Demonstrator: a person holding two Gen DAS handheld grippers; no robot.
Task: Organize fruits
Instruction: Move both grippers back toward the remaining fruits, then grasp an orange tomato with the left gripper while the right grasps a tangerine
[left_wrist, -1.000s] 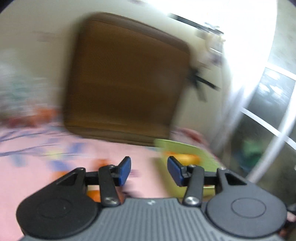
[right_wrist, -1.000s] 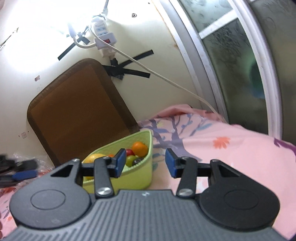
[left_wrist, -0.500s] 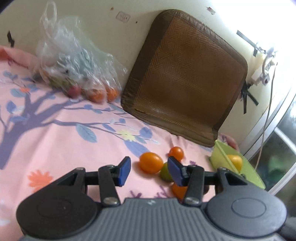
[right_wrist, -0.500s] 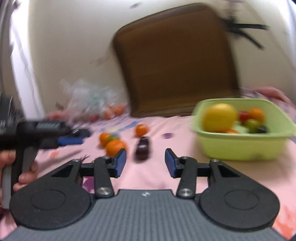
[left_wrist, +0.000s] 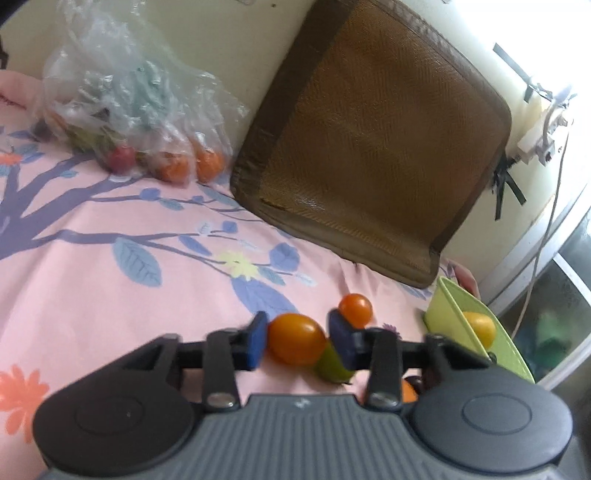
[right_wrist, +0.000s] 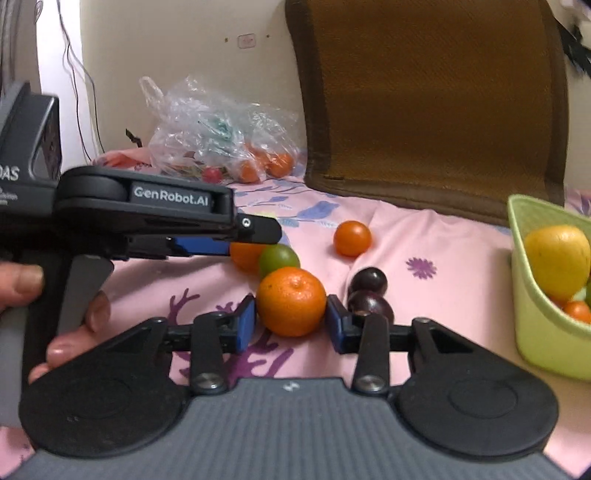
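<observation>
Nearest the lens, the right gripper (right_wrist: 290, 319) straddles a mandarin orange (right_wrist: 291, 301) on the pink floral bedsheet (right_wrist: 436, 243), its blue pads (right_wrist: 246, 322) spread wide and just beside the peel on either flank, not yet squeezing. Beside it, the left gripper (left_wrist: 297, 341) likewise stands open around an oval orange fruit (left_wrist: 296, 338), with a green fruit (left_wrist: 332, 363) tucked against that fruit's right side. Two dark plums (right_wrist: 369, 293) lie just right of the mandarin, and a small round orange fruit (right_wrist: 352, 238) sits alone farther back. At the right edge waits the lime-green basket (right_wrist: 532, 332), already holding a yellow fruit (right_wrist: 557, 258) and smaller pieces. Judging by the scene, the step in hand is a double pick: each tong should close gently and squarely across its fruit's widest part, the left taking care not to pinch the green neighbour, the right keeping clear of the plums, then lift straight before swinging to the basket. Behind, a clear plastic bag (right_wrist: 218, 129) of more fruit rests against the wall beside a brown woven cushion (right_wrist: 428, 96).
</observation>
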